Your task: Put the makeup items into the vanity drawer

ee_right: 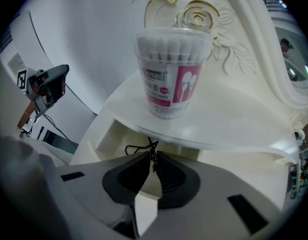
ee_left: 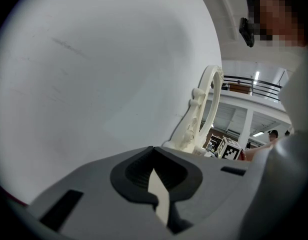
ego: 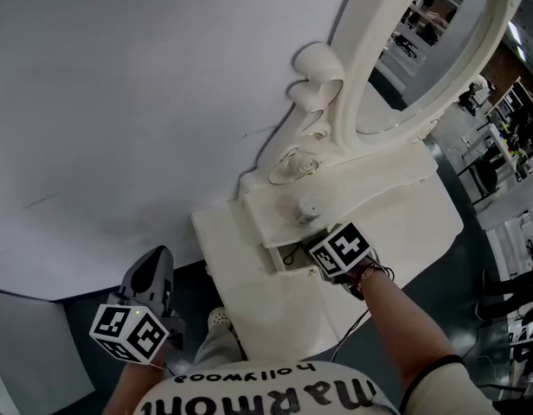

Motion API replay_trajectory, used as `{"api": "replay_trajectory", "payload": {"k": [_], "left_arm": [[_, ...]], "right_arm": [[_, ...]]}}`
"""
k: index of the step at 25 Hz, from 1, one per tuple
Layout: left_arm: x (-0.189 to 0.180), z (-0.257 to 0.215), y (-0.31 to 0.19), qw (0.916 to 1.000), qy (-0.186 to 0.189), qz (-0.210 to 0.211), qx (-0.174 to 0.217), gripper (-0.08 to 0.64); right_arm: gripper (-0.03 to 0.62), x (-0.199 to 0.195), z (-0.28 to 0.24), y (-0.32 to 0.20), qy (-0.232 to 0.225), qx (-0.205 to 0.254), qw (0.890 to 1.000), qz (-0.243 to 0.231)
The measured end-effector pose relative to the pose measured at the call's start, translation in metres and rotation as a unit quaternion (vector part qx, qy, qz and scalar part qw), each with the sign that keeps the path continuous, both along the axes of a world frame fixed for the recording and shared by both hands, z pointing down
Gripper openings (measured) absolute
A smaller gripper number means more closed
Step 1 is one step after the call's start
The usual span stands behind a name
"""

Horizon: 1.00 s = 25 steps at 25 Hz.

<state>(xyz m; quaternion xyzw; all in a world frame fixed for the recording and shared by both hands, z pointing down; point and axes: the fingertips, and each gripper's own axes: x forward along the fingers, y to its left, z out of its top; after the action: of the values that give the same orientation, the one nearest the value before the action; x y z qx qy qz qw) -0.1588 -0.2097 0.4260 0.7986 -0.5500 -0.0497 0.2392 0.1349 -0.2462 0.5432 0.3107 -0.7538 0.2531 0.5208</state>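
Pinching black cord [ee_right: 150, 145], right hand-held gripper [ee_right: 153, 158] faces drawer [ee_right: 101, 134].

Looked like a staged corner inside a large lab or workshop hall, not a home. Showed this by a white vanity [ego: 405, 188] set against a bare white backdrop panel [ego: 119, 76] on a dark floor [ego: 464, 266] crossed by a loose cable [ego: 353, 327]. Reflected racks and office chairs in the oval mirror [ego: 439, 33]. Gave onto a mezzanine railing [ee_left: 259, 86], a strip light [ee_left: 256, 77] and a pillar [ee_left: 246, 129] in the left gripper view.
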Motion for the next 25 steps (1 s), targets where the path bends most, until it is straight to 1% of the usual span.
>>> {"api": "replay_trajectory", "payload": {"k": [4, 14, 20, 25], "left_arm": [[0.002, -0.002, -0.003, 1.0, 0.002, 0.003, 0.003, 0.008], [0.004, -0.007, 0.0, 0.9999, 0.003, 0.008, 0.007, 0.008], [0.01, -0.018, 0.003, 0.9997, 0.0, 0.015, 0.018, 0.008], [0.021, -0.028, 0.01, 0.9993, 0.0, 0.027, 0.025, 0.008]], "right_arm": [[0.057, 0.0, -0.001, 0.001, -0.003, -0.001, 1.0, 0.003], [0.058, 0.006, -0.009, 0.002, -0.013, 0.019, 0.999, 0.024], [0.058, 0.01, -0.021, 0.003, -0.027, 0.055, 0.997, 0.05], [0.058, 0.02, -0.037, 0.011, -0.051, 0.089, 0.99, 0.093]]}}
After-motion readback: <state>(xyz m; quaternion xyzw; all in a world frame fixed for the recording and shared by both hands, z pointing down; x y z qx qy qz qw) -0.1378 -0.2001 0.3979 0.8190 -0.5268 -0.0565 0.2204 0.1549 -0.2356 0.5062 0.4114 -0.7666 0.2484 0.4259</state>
